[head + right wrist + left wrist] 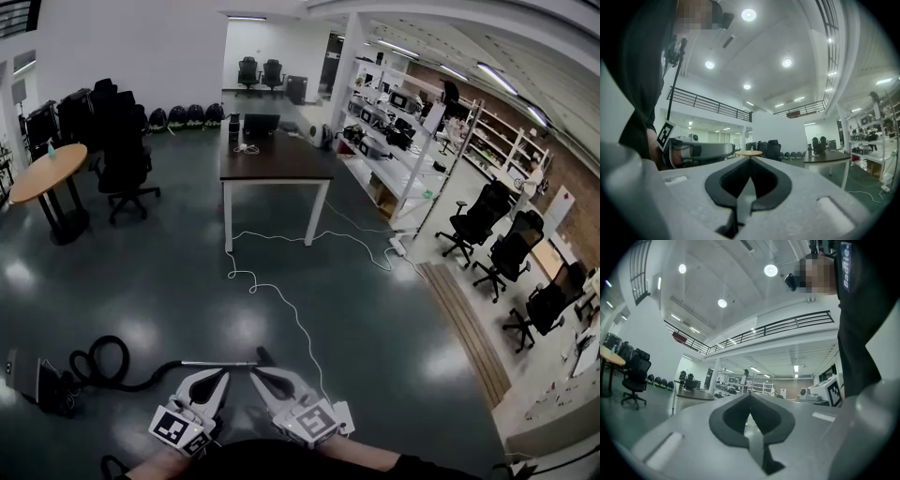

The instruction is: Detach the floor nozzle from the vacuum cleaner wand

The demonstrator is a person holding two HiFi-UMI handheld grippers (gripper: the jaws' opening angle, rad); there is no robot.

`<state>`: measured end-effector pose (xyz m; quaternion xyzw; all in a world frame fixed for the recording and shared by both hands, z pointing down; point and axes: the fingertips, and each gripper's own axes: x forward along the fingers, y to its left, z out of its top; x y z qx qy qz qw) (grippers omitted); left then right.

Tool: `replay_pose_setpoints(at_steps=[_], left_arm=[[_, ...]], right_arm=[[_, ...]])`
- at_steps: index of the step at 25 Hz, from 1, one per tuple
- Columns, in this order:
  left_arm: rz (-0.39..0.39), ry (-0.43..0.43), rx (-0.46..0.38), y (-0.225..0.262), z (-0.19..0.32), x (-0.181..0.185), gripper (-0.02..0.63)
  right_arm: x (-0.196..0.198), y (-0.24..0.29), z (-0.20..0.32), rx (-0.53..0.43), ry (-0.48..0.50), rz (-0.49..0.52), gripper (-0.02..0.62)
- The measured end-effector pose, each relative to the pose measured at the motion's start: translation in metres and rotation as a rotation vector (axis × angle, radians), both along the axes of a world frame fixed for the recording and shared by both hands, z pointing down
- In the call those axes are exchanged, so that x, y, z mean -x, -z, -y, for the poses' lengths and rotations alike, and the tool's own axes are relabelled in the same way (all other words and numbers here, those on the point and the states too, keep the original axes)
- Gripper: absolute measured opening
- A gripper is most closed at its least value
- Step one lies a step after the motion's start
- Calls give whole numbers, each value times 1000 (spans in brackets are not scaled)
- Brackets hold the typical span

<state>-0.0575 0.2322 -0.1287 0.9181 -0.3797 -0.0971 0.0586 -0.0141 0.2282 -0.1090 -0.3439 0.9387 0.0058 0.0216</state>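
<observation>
Shut tight on nothing at the left claw, pads tip to tip. Same at the right claw: closed, empty. Held side by side, roughly level, up off the floor and touching nothing.

Likely trouble from here:
- Cannot take hold of anything with pads closed like this; needs both opened before the reach down, or merely knocks the thin wand sideways.
- With only one end gripped, probably drags the whole wand along, hose and vacuum body trailing behind it, instead of parting the joint. Calls for one claw on the wand and one on the nozzle.
- Could snag the white cable, snaking across the floor just right of the wand's right end.
- May fight a release catch at the joint; too small to make out from up here.

Floor nozzle: small and dark, on the wand's right end, flat on the floor. In the head view, just past the tips of the right claw, yet well below them in truth. Absent from both gripper views. Hose loop and vacuum body off the wand's left end.
</observation>
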Motion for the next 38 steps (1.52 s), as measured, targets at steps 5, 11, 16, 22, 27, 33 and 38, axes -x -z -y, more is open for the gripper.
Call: replay_pose_setpoints(at_steps=[5, 11, 16, 22, 27, 33, 38], left_arm=[[7, 10, 16, -11, 3, -11, 0], [36, 37, 41, -18, 6, -38, 0], [44, 100, 52, -22, 11, -46, 0], [30, 127, 50, -22, 26, -37, 0], [12, 102, 73, -39, 53, -12, 0], [-4, 49, 85, -49, 110, 32, 0], [-4, 27, 108, -65, 155, 82, 0]], right_arm=[[-17, -15, 4, 13, -13, 10, 2], [-44, -9, 8, 22, 3, 48, 2], [-67, -26, 12, 47, 17, 47, 2], [-64, -29, 25, 73, 24, 58, 2], [-42, -40, 48, 93, 2, 23, 2], [-2, -48, 92, 114, -46, -28, 2], [32, -60, 130, 150, -103, -76, 2]])
